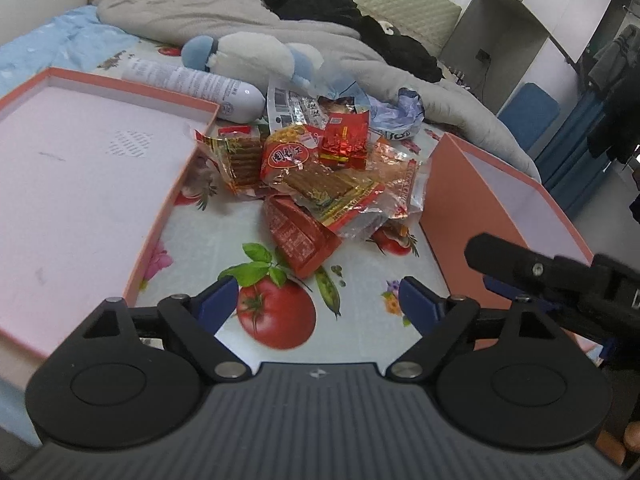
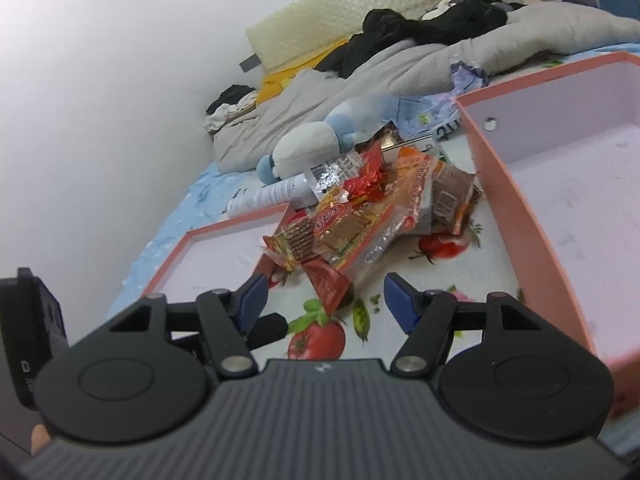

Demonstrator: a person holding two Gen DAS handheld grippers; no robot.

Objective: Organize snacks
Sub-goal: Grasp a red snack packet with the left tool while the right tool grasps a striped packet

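A heap of snack packets lies on a cloth printed with tomatoes and flowers, spread over a bed. The heap sits between two shallow pink boxes with pale insides: one box on the left of the left wrist view, the other box on the right. Both boxes hold nothing that shows.

The left tongs hang above the cloth just short of the heap, their blue pads spread wide with nothing between them but the printed tomato. The right tongs also stand spread, somewhat narrower, and grip nothing; a dark red packet, the nearest of the heap, lies on the cloth just ahead of them, between the pads as that view shows it, untouched.

In the heap, a packet of brown wafers with a red oval label lies on top, and a small red foil pouch stands behind it. A white tube and a blue and white soft toy lie just beyond the heap. Farther back lie a grey quilt and black clothes.
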